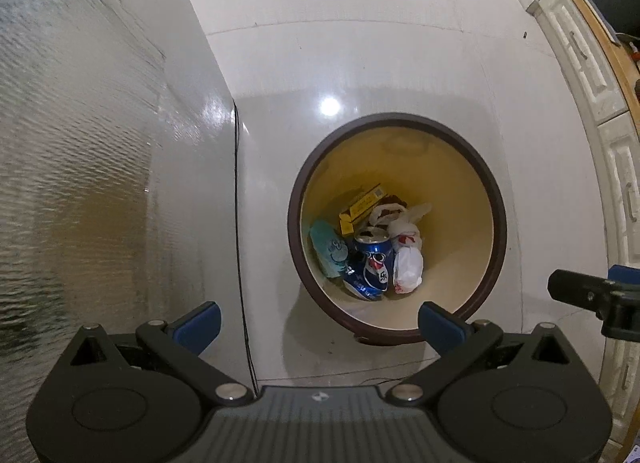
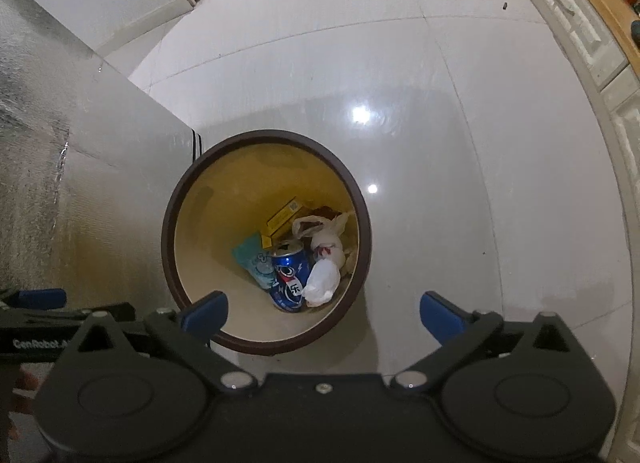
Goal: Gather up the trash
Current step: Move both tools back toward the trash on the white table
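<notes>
1. Above the round bin (image 2: pixel 362 231), both grippers hang over the floor (image 1: pixel 360 63), which reads as the drop spot for trash
2. The left gripper (image 1: pixel 319 323) has its fingers spread wide and holds nothing; the right gripper (image 2: pixel 324 313) is just as wide and also empty
3. The trash lies at the bin's bottom: 1 blue can (image 2: pixel 289 275) upright in the middle, 1 teal packet (image 2: pixel 254 263) left of it, 1 yellow box (image 2: pixel 282 217) far, and what look like 2 white plastic bags (image 2: pixel 323 279) right
4. Judged from this, the collecting looks nearly done
</notes>
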`<state>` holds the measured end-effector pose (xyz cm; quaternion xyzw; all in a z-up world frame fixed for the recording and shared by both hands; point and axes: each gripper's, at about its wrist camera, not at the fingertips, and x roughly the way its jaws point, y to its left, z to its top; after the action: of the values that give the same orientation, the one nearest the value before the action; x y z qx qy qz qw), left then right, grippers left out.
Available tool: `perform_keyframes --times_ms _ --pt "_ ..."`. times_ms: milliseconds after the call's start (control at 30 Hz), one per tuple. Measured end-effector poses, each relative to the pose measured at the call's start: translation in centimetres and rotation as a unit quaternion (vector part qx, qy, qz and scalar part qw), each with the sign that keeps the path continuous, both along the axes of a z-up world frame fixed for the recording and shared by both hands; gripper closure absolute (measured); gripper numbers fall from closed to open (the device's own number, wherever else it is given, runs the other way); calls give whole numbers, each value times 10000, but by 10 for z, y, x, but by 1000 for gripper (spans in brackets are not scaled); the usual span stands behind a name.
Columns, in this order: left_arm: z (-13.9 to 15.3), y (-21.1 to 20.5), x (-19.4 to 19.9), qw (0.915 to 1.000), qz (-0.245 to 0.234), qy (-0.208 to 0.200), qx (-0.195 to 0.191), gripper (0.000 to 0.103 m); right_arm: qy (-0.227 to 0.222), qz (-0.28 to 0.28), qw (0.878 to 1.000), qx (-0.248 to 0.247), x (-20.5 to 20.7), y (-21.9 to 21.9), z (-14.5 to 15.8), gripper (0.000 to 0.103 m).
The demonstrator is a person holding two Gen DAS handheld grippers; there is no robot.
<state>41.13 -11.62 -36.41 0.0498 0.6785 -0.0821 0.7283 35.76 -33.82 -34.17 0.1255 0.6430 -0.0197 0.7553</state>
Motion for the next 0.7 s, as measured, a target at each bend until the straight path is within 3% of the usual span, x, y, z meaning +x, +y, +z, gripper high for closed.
perform_keyframes --times_ms 433,533,700 --pt "64 1 -13 9977 -36 -670 -27 0 -467 -37 9983 -356 -21 -7 46 0" --pt "85 -1 -15 9954 -121 -944 -61 0 -769 46 9954 -576 -23 -6 68 0" --pt "122 -5 -19 9884 -165 -1503 -167 0 -1339 19 9896 -516 -27 -14 109 0"
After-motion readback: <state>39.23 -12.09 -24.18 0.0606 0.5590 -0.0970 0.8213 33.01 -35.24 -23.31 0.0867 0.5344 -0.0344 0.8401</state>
